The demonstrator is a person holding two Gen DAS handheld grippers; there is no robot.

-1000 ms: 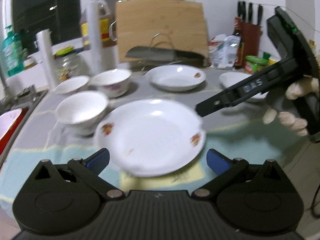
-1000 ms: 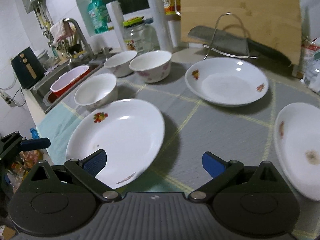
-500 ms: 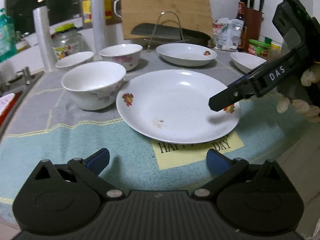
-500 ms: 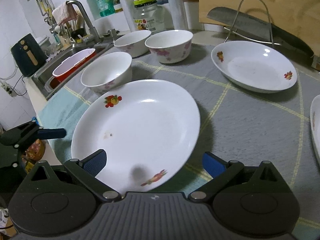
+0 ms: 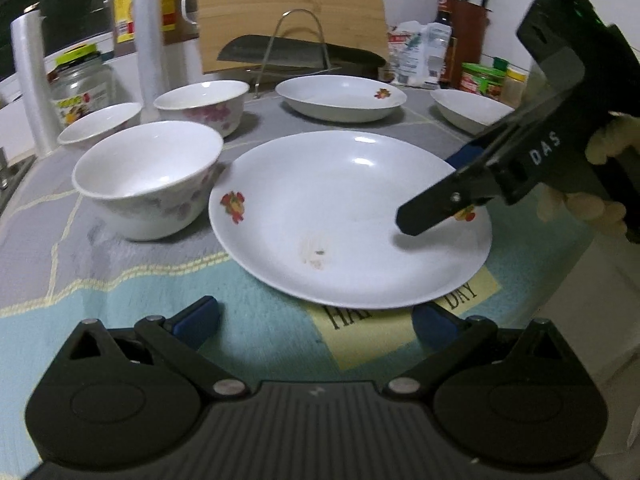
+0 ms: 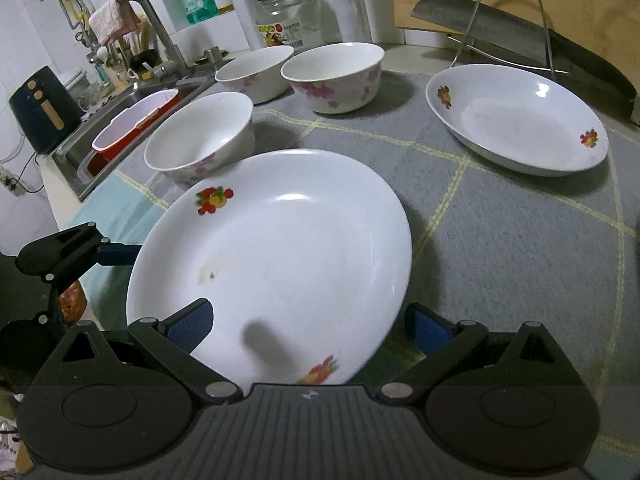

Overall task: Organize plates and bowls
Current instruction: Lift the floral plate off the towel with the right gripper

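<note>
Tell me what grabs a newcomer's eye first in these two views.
The big white round plate with fruit decals fills the middle of the mat, a brownish smear near its centre. The right tongs hang open over its right rim. The nearest white floral bowl sits just to its left, and the left tongs wait open at its near edge.

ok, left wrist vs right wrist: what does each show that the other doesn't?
Left wrist only: knife block, third plate, right gripper open at the near plate's rim.
Right wrist only: sink, faucet, red tub.
Both: near plate, three bowls, far plate, cleaver, left gripper open.
</note>
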